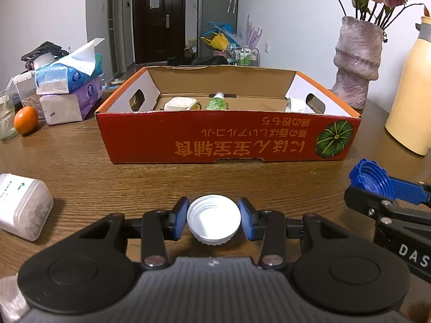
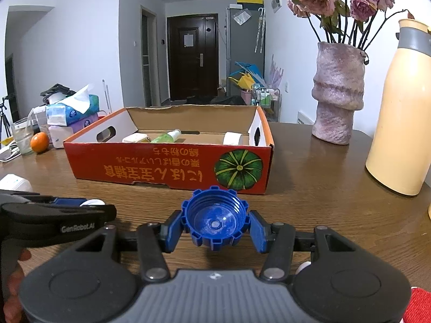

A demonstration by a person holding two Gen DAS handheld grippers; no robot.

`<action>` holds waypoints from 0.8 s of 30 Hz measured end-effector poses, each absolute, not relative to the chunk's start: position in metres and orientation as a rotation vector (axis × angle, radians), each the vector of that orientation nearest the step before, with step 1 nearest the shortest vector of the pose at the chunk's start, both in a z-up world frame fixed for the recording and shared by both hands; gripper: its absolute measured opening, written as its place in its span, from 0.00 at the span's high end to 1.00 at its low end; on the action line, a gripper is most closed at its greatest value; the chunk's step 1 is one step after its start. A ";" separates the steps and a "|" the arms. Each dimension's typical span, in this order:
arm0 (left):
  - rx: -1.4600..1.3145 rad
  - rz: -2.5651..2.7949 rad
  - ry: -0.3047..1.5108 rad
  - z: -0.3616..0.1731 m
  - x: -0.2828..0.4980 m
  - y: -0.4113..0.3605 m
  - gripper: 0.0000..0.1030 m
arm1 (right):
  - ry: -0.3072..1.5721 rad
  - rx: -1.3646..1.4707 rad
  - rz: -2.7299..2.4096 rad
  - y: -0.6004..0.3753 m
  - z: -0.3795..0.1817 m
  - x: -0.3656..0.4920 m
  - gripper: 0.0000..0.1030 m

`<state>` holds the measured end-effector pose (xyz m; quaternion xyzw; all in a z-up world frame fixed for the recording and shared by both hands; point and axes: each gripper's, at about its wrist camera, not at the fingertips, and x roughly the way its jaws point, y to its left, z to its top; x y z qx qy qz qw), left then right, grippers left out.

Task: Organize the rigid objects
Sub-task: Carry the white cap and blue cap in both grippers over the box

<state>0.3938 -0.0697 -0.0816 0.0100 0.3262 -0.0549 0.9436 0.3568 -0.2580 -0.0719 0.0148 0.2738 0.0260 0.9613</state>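
Note:
My left gripper (image 1: 214, 219) is shut on a white bottle cap (image 1: 214, 222), hollow side up, with both blue pads against its rim, low over the wooden table. The right gripper (image 2: 215, 224) is shut on a blue ridged cap (image 2: 215, 219), also hollow side up. In the left wrist view that blue cap (image 1: 373, 179) shows at the right edge. Ahead stands an open red cardboard box (image 1: 229, 140) (image 2: 172, 167). Inside it lie a white container (image 1: 179, 103), a green bottle (image 1: 216, 102) and a white roll (image 1: 296, 105).
A white plastic jar (image 1: 23, 207) lies at the left. Tissue packs (image 1: 70, 88), an orange (image 1: 25, 119) and a glass (image 1: 5, 118) sit far left. A pink vase of dried roses (image 2: 336, 91) and a cream thermos (image 2: 401, 113) stand at the right.

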 end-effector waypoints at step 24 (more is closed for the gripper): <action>-0.006 -0.098 0.573 -0.048 0.347 -0.050 0.60 | 0.497 0.035 0.100 -0.235 -0.056 0.321 0.50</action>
